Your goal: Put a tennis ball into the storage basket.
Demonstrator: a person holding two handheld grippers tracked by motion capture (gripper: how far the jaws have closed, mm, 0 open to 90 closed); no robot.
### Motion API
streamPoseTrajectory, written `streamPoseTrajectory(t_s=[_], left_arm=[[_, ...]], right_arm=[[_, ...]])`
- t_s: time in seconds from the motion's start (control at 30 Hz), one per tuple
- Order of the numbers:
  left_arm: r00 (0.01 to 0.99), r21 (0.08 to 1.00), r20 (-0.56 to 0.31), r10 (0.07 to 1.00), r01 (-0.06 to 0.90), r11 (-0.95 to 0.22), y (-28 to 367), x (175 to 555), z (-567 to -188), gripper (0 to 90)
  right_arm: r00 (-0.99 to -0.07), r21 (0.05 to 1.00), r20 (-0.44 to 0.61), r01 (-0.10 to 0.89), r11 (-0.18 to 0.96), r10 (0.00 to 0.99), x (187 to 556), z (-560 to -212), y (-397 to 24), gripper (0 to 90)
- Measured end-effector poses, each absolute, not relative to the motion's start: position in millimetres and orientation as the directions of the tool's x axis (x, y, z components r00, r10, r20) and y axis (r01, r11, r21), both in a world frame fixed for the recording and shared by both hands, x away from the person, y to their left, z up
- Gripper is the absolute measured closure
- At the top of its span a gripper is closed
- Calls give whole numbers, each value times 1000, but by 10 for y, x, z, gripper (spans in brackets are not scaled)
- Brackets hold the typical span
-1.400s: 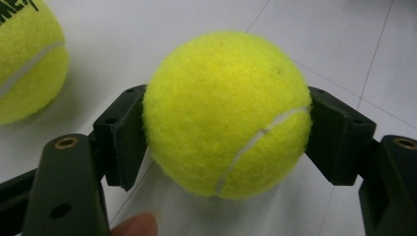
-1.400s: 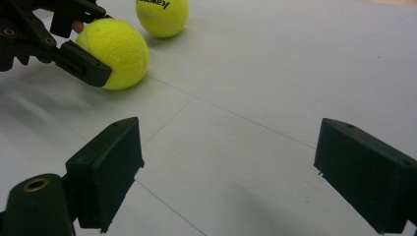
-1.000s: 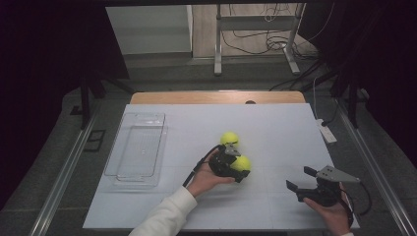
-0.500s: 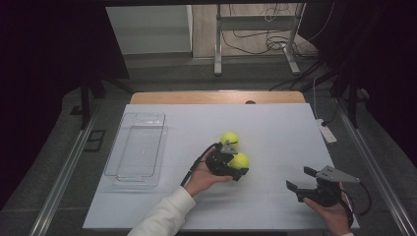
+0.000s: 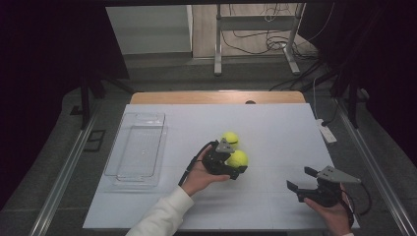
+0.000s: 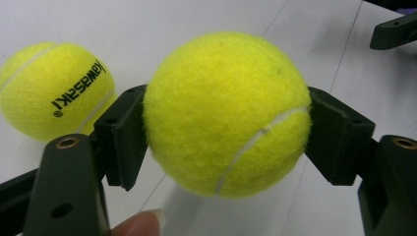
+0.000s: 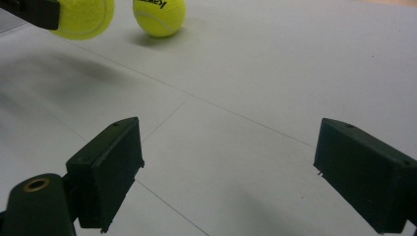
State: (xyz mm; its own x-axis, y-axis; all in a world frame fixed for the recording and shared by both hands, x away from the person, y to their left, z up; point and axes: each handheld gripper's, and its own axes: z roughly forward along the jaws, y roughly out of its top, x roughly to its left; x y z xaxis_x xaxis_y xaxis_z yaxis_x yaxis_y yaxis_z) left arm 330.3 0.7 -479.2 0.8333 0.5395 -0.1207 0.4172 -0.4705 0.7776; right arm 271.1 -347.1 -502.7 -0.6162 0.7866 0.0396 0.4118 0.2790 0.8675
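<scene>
White table (image 5: 275,128) bears two tennis balls (image 5: 229,139), one clear tray (image 5: 135,150)

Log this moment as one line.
left tongs: shut on tennis ball | right tongs: open | second ball: on table

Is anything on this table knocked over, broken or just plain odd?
Nothing stands out. The left gripper squarely clamps one tennis ball; a second ball sits on the table beside it. The clear tray lies flat and empty, and the right gripper is open.
</scene>
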Motion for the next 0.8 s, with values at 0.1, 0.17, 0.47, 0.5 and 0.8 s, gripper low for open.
streamPoseTrajectory(t_s=[0.1, 0.17, 0.47, 0.5, 0.8], left_arm=[[832, 784, -122, 542, 416, -462, 25, 3298, -4765, 266], [832, 787, -121, 541, 413, -459, 38, 3296, -4748, 266], [832, 802, -115, 542, 400, -443, 88, 3280, -4673, 266], [832, 804, -116, 543, 399, -440, 92, 3277, -4664, 266], [830, 818, -113, 546, 390, -423, 146, 3258, -4591, 266]], right_arm=[[-615, 867, 40, 413, 278, 787, 2710, -5026, -3469, 112], [-615, 868, 40, 412, 278, 787, 2710, -5027, -3470, 112], [-615, 867, 39, 412, 279, 787, 2707, -5028, -3471, 112], [-616, 867, 39, 412, 280, 787, 2705, -5028, -3469, 112], [-616, 869, 34, 408, 281, 787, 2698, -5023, -3467, 112]])
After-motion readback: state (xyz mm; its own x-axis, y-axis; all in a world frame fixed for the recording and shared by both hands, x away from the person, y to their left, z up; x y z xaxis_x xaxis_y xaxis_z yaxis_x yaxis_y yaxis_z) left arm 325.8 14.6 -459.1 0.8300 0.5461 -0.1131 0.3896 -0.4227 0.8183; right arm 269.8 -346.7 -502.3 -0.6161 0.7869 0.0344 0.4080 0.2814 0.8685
